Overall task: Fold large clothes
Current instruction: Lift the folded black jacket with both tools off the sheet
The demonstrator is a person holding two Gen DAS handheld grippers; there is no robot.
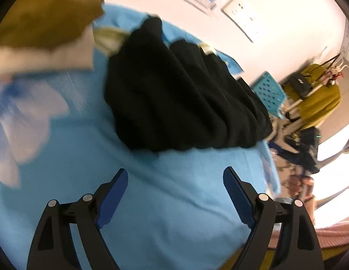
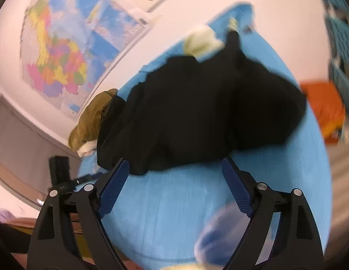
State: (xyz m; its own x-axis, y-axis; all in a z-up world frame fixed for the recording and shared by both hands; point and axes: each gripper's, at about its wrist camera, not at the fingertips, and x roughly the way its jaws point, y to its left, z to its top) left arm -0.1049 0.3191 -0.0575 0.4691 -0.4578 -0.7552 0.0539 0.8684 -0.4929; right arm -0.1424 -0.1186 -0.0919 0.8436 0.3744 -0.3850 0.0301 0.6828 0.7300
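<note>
Cloth everywhere in the left wrist view: a black garment (image 1: 185,94) lay crumpled on the light blue sheet (image 1: 152,202), ahead of the left gripper (image 1: 175,180) and well clear of its tips. That gripper's jaws stood wide apart with nothing between them but bare sheet. An olive-brown garment (image 1: 46,15) sat at the upper left, a white and blue one (image 1: 21,117) blurred at the left edge, and a turquoise basket (image 1: 269,90) stood beyond the sheet's far side.

Over to the right wrist view: the same black garment (image 2: 197,112) sprawled just ahead of the right gripper (image 2: 175,171), its near hem by the left fingertip (image 2: 120,168); whether it touched, I couldn't tell. Jaws spread wide, gripping nothing. A map (image 2: 62,51) hung on the wall.
</note>
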